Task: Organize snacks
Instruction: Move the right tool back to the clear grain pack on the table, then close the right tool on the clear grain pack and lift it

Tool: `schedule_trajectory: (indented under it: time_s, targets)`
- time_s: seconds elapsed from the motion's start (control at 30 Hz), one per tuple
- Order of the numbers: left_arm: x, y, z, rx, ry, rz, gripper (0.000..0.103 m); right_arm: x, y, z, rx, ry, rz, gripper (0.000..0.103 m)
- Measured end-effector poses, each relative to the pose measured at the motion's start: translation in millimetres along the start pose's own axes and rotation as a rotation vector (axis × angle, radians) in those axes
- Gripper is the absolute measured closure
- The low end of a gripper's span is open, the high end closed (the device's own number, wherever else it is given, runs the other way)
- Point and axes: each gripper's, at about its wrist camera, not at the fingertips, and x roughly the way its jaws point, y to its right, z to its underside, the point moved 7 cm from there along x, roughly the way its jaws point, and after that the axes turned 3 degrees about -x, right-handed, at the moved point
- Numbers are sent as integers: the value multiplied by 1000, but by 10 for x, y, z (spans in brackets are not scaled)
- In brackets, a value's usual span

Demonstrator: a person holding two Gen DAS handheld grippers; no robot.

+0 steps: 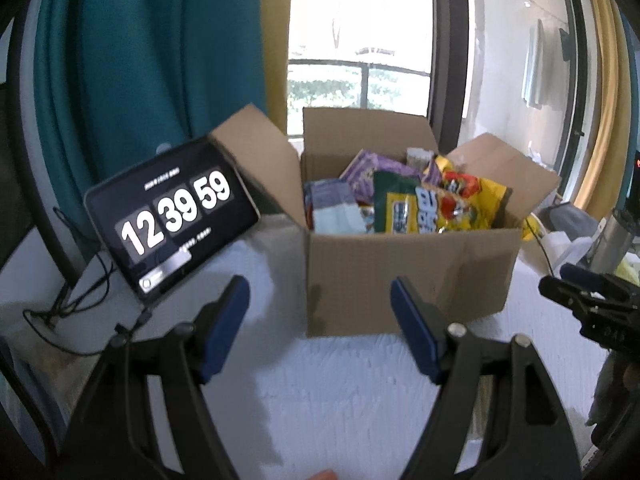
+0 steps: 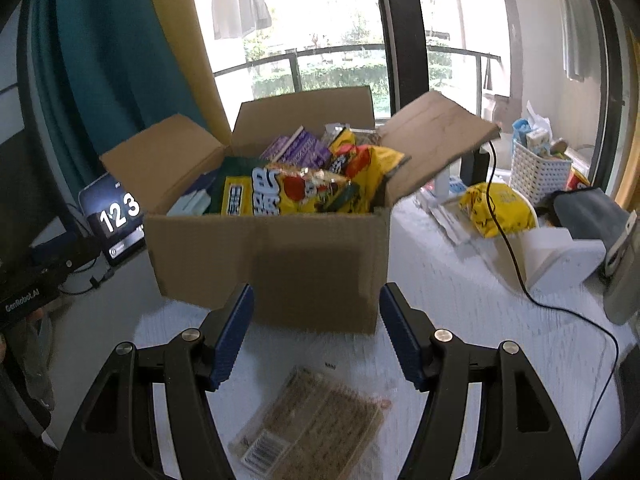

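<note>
Cardboard box (image 2: 276, 256) brims with snacks (image 2: 304, 192); both grippers' fingers (image 1: 224, 328) (image 2: 234, 332) gape empty.

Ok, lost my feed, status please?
Both tools, left and right, open, empty. Cardboard box full of snacks. Biscuit pack lies before it. Nothing blocking.

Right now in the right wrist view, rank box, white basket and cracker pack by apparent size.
1. box
2. cracker pack, though nearness to the camera enlarges it
3. white basket, farther back, so its true rank against the pack is unsure

Brown cardboard box (image 2: 280, 256), yellow snack bags (image 2: 320, 192) (purple packets (image 2: 300, 148) behind)
</note>
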Motion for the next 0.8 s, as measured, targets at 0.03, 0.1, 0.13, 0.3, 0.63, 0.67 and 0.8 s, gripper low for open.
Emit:
schedule_trajectory:
  time_s: [0.03,0.1,0.13,0.3,0.63,0.67,0.8]
  targets:
    - [0,-7,32,-4,-6,2,29,-4,1,40,0,-5,1,35]
    - [3,-21,107,-11,-19,3,29,-6,1,130,-1,-20,3,35]
    - [4,-27,140,-11,-25,1,29,-2,1,165,-1,-26,4,35]
    - [11,-67,293,-12,-51,-2,29,3,-11,363,-6,-57,5,32]
    - [98,-160,639,-16,-117,-10,29,153,15,805,15,-153,6,18]
    - [112,-172,680,-17,-127,-12,29,177,19,854,21,-166,6,18]
    - [163,-210,800,-19,-157,-16,29,292,33,1013,41,-222,0,18]
